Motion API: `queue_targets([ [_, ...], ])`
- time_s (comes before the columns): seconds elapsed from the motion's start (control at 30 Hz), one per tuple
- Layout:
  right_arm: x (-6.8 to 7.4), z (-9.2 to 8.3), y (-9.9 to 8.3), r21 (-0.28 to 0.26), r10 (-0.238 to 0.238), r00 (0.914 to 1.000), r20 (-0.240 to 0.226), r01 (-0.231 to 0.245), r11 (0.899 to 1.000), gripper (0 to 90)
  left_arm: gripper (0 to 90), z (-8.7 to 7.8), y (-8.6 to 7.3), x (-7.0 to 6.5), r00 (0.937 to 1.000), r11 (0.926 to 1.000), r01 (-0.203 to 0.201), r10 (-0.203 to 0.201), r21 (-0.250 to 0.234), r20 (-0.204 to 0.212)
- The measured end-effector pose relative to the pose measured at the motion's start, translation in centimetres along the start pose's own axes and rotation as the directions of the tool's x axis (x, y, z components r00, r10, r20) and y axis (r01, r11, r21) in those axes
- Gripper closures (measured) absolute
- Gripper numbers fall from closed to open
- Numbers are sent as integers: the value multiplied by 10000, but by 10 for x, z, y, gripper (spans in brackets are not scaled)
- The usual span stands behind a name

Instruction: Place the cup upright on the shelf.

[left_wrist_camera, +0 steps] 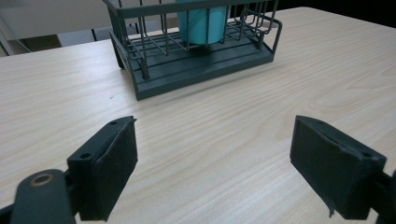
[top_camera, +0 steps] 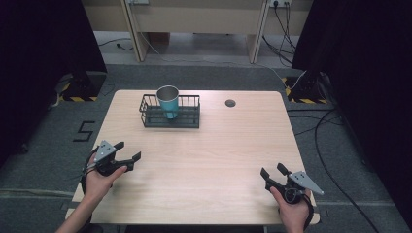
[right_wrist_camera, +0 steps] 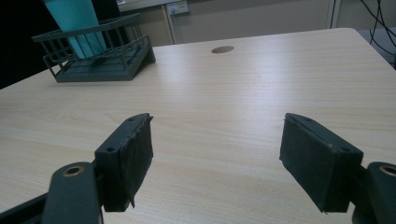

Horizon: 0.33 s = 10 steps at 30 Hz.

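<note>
Teal cup (top_camera: 168,101) upright in wire basket (top_camera: 189,119), well apart from both grippers (fingers spread, empty).

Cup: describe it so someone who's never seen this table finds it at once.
Start at the wooden table and look to its far side, left of centre, where a dark wire rack sits. The cup stands upright inside the rack, toward its left end, rising above the rim. It is the one teal thing on the table, with a metallic rim and an open top.
</note>
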State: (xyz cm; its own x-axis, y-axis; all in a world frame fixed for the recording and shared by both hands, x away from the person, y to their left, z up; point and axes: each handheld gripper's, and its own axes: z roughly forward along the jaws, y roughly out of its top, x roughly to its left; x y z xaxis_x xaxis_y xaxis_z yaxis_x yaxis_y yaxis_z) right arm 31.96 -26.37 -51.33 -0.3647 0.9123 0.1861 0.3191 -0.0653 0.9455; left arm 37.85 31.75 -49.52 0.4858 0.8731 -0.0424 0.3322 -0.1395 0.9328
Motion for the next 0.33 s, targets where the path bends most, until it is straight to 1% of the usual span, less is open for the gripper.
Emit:
queue_targets([
  [0.1, 0, 0, 0, 19, -13, 10000, -9, 13, 10000, 262, 145, 0, -5, -1, 10000, 10000, -69, 69, -51, -16],
  [0.17, 0, 0, 0, 36, -21, 10000, -14, 21, 10000, 262, 145, 0, -7, -2, 9999, 9999, 104, -103, -90, 84],
  [0.33, 1, 1, 0, 59, -107, 9999, -59, 107, 9999, 258, 145, -1, -5, -3, 9999, 9995, 32, -29, -301, 97],
])
